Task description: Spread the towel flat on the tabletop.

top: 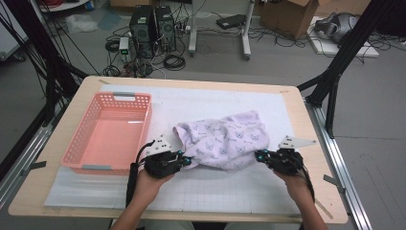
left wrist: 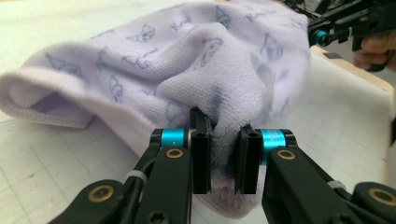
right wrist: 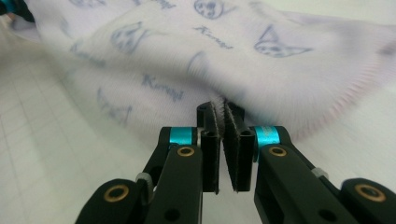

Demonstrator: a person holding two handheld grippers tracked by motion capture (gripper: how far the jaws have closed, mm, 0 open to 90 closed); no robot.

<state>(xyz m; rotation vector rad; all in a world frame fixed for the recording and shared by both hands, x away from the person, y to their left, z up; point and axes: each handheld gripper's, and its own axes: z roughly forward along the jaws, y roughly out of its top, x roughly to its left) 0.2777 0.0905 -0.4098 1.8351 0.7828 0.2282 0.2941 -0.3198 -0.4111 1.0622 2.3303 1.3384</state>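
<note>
Two tongs pinch a soft towel beside a pink basket.

The plastic basket [top: 107, 134], full of little holes, sits left on the white mat [top: 201, 189]. The fluffy lilac towel [top: 225, 139], printed with cat faces, lies bunched mid-table. The left tongs [top: 187, 161] and right tongs [top: 259, 156] each grip a near edge.

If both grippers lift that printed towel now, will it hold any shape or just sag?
Likely floppy: the towel already lies bunched in soft folds. It will probably sag between the left gripper and right gripper, each pinching an edge. The fluffy pile looks grippy, so slipping seems unlikely.
</note>
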